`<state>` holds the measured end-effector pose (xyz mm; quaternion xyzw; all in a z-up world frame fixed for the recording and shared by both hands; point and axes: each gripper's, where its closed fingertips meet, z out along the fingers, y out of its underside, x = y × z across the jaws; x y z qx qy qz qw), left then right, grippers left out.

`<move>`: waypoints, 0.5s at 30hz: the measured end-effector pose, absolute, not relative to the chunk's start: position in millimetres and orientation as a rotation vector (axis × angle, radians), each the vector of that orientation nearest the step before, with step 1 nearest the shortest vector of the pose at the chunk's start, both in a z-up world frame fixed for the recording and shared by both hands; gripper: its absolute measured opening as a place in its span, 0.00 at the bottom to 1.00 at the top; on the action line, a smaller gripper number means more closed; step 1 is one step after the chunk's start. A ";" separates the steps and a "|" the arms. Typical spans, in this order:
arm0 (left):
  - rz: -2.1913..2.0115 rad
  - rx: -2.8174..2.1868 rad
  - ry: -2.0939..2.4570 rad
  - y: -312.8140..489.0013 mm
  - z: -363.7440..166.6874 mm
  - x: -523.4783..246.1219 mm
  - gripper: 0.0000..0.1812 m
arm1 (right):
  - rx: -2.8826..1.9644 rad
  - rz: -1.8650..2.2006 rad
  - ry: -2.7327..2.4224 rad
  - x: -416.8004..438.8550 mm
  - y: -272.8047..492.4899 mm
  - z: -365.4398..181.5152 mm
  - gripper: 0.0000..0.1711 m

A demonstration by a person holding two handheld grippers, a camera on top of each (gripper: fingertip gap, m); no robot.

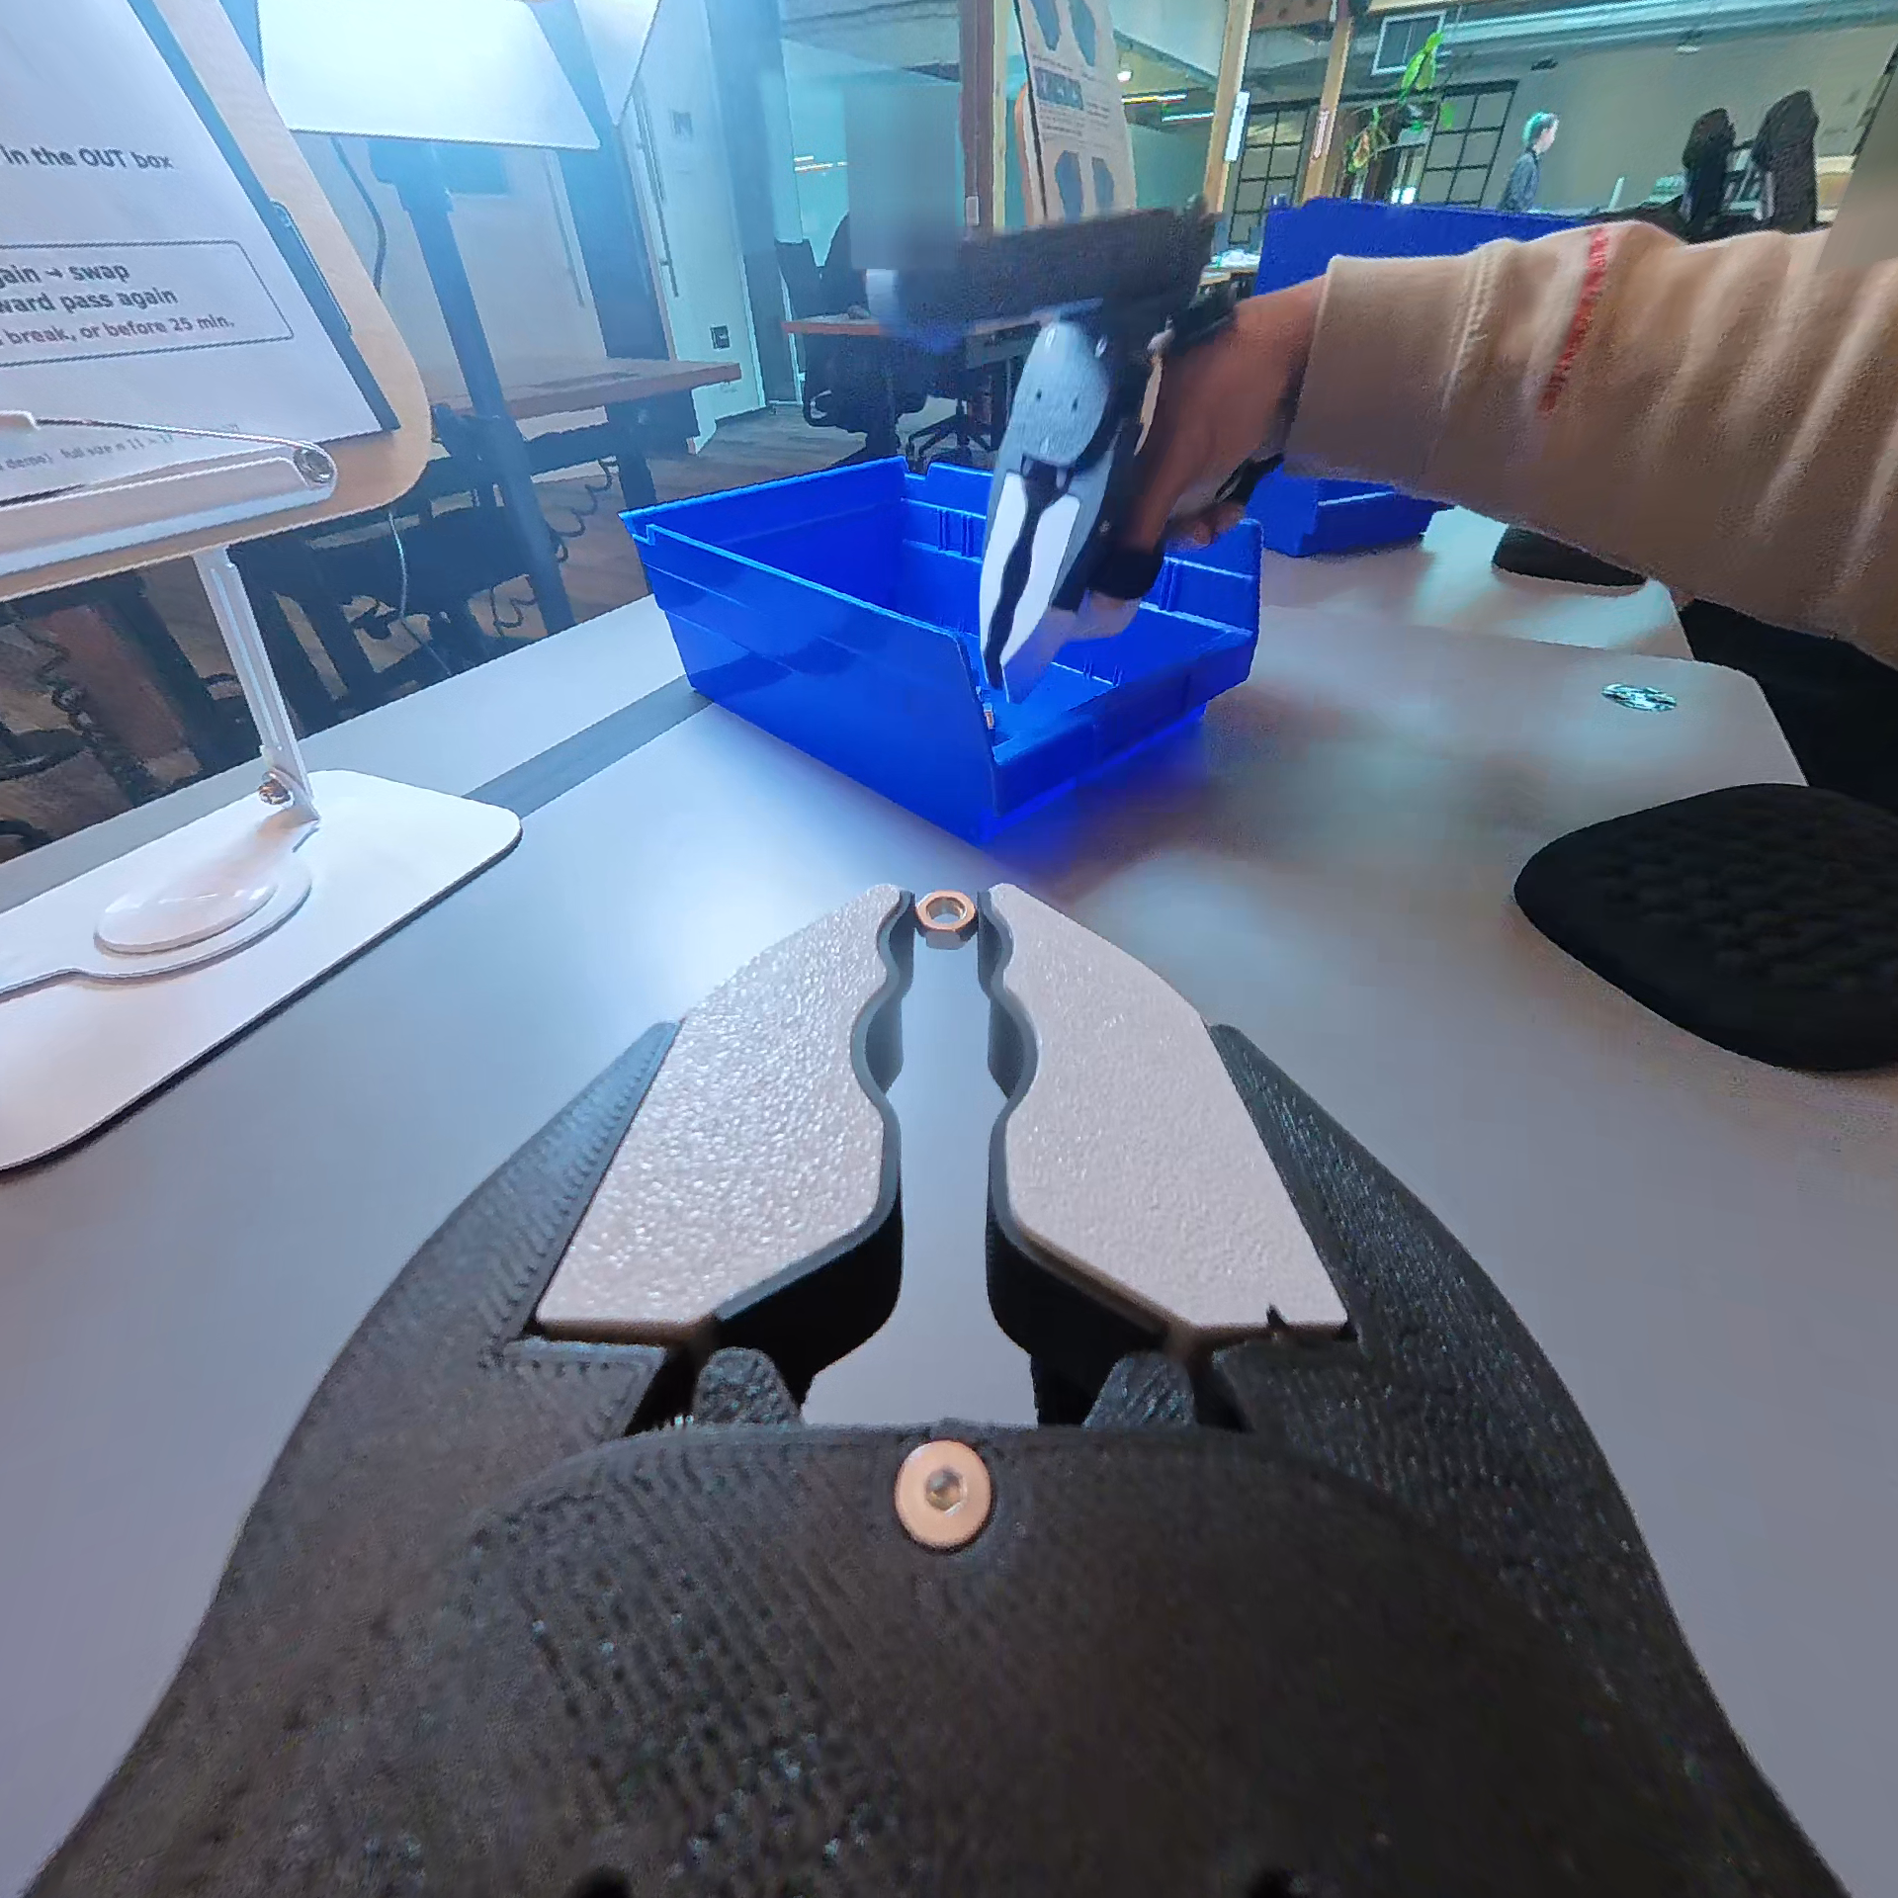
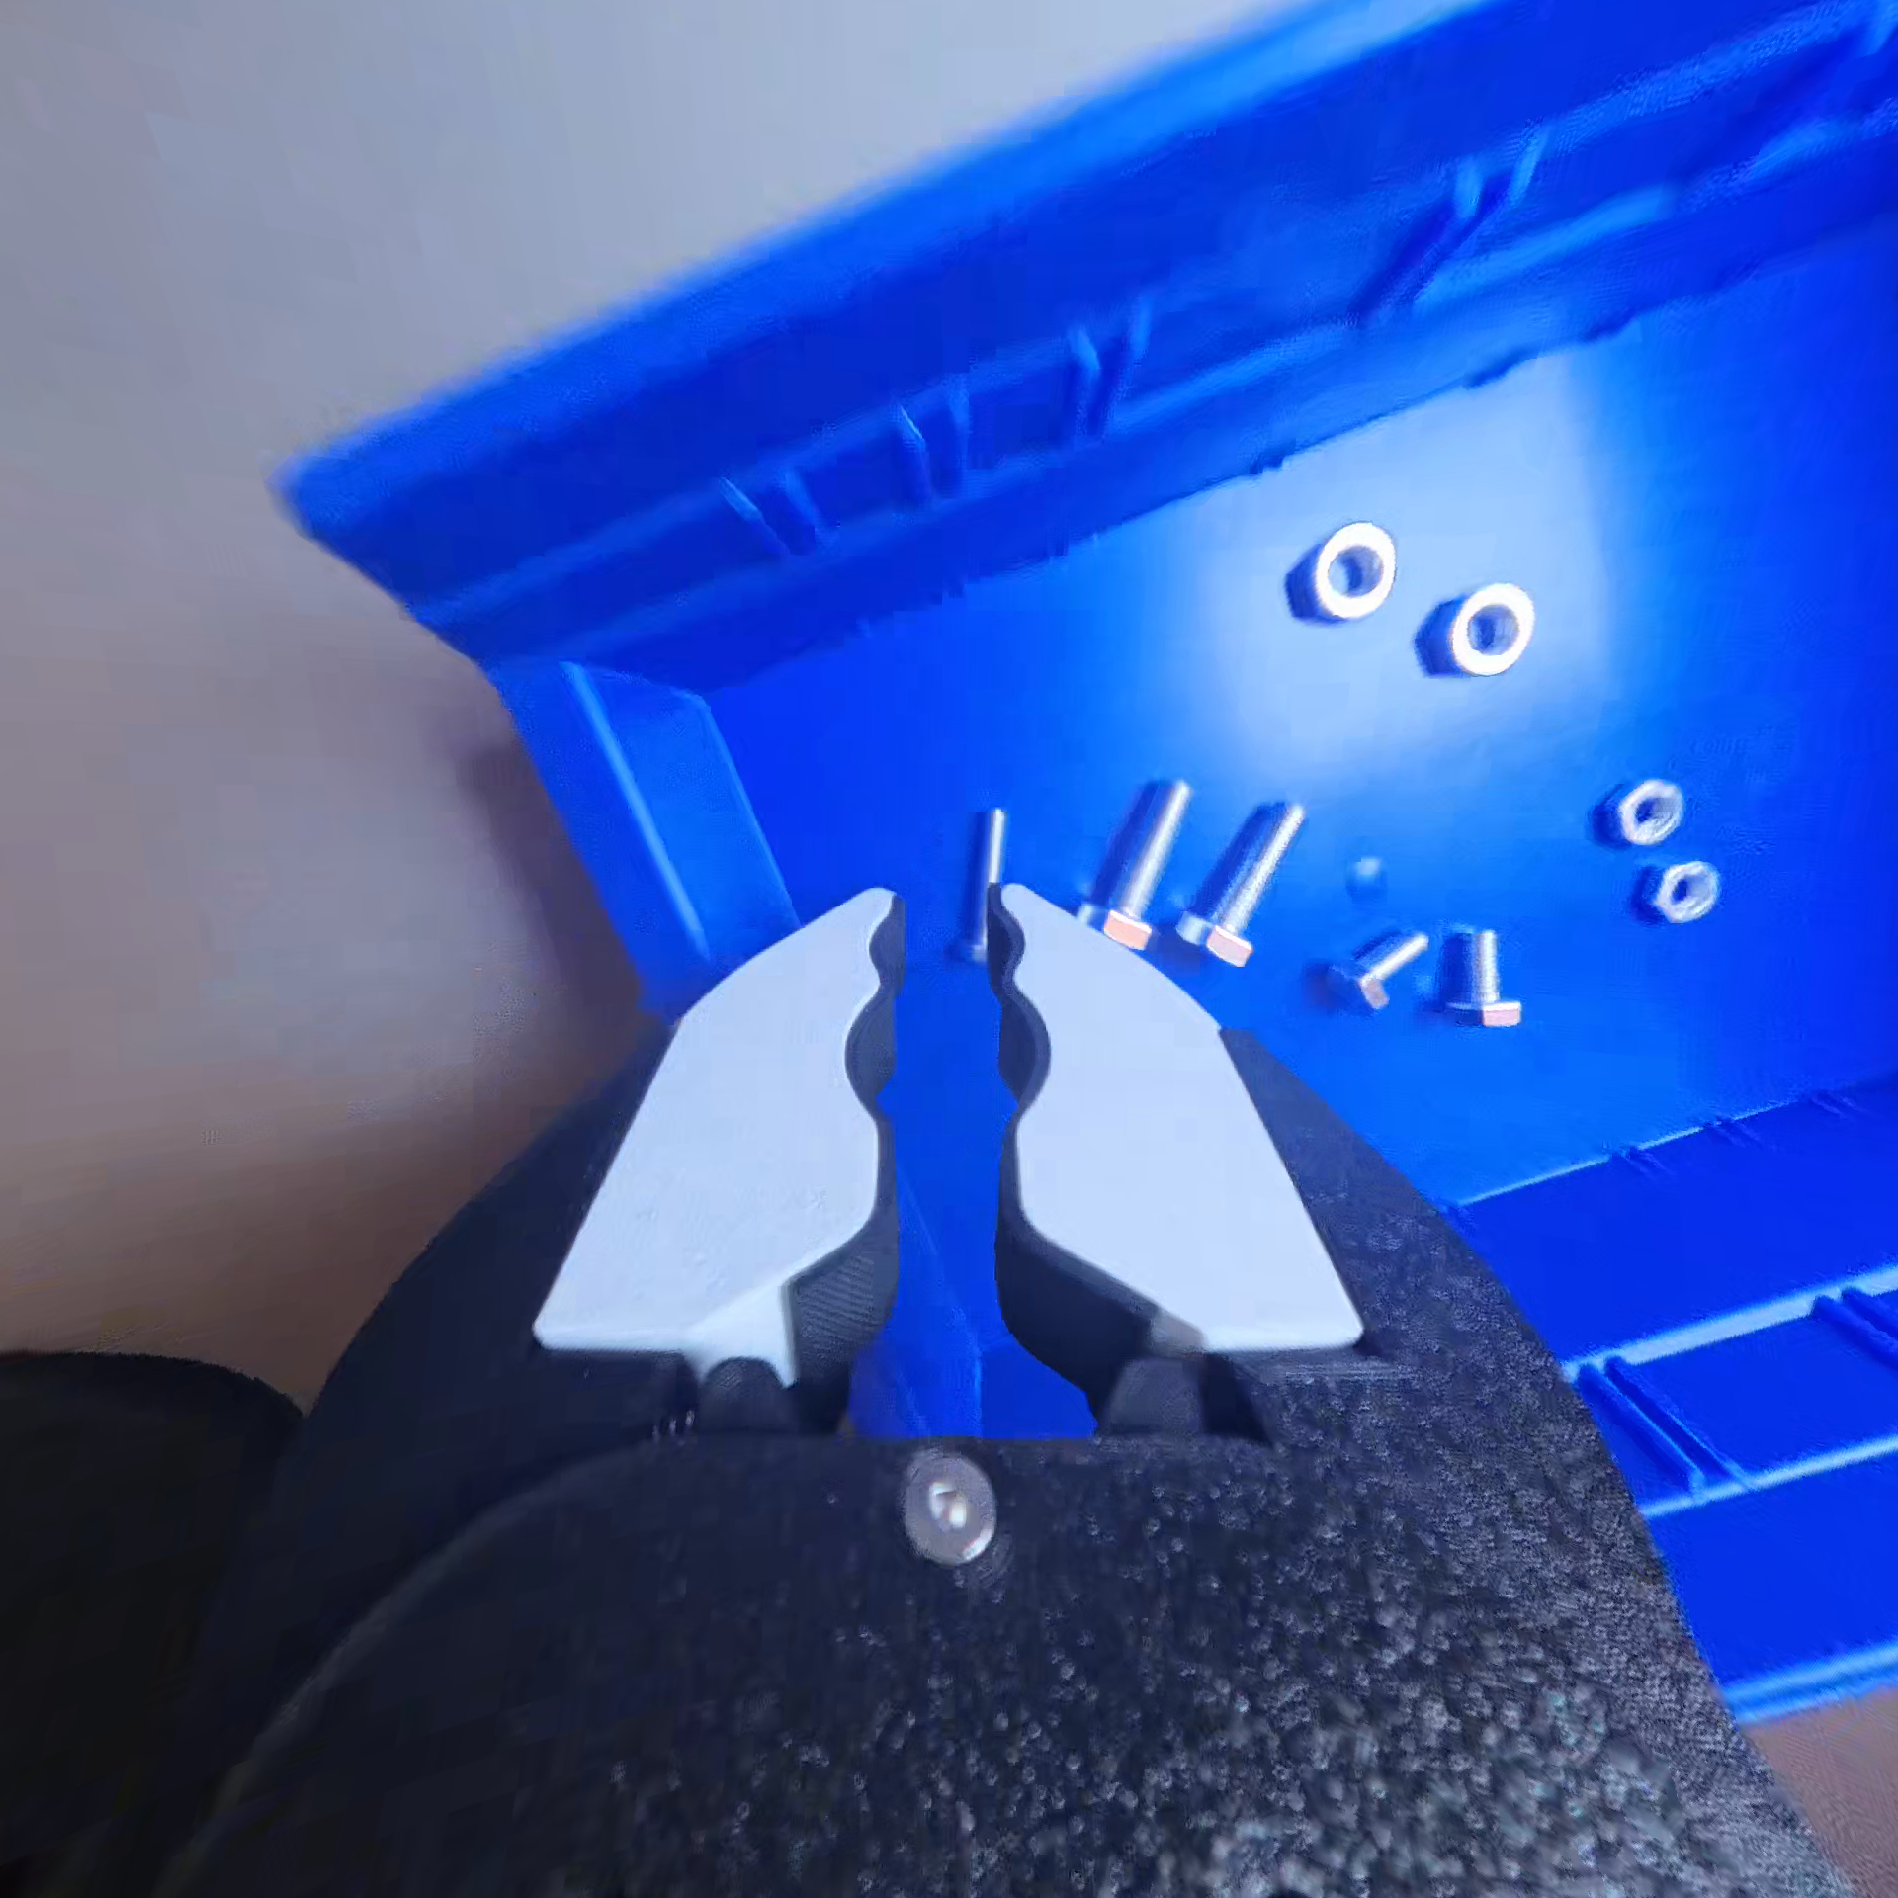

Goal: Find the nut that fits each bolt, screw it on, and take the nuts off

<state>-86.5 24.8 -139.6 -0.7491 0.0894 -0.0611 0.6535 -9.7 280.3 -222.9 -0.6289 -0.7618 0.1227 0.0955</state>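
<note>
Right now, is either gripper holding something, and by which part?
The left gripper pinches a small nut by its sides, between the fingertips. The right gripper holds nothing; it hangs open over the blue bin.

Right wrist view is motion-smeared: blue bin point(image 2: 1027, 339) rim edges soft, right side cut off by the frame. Thin bolt point(image 2: 981, 883) head half hidden behind the right gripper point(image 2: 945, 909) fingertip; can't tell if the tips touch it. Small dark speck point(image 2: 1366, 873) on the bin floor, too small to identify. Left wrist view: right gripper's body blurred, its tips sunk behind the bin wall. Paper sheet point(image 1: 134, 236) cropped at left.
</note>
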 end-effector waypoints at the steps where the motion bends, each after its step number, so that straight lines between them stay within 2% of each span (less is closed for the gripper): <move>1: -0.136 -1.697 0.206 24.9 -139.1 -85.5 0.06 | -1.810 0.442 -2.219 -16.4 269.8 -208.5 0.10; 8: 0.024 -1.721 0.256 28.0 -144.2 -79.4 0.06 | -1.447 1.076 -1.984 -53.9 115.9 -115.8 0.13; 15: 0.288 -1.797 0.251 30.6 -152.4 -82.4 0.06 | -1.481 1.118 -1.994 -80.8 28.9 -131.1 0.14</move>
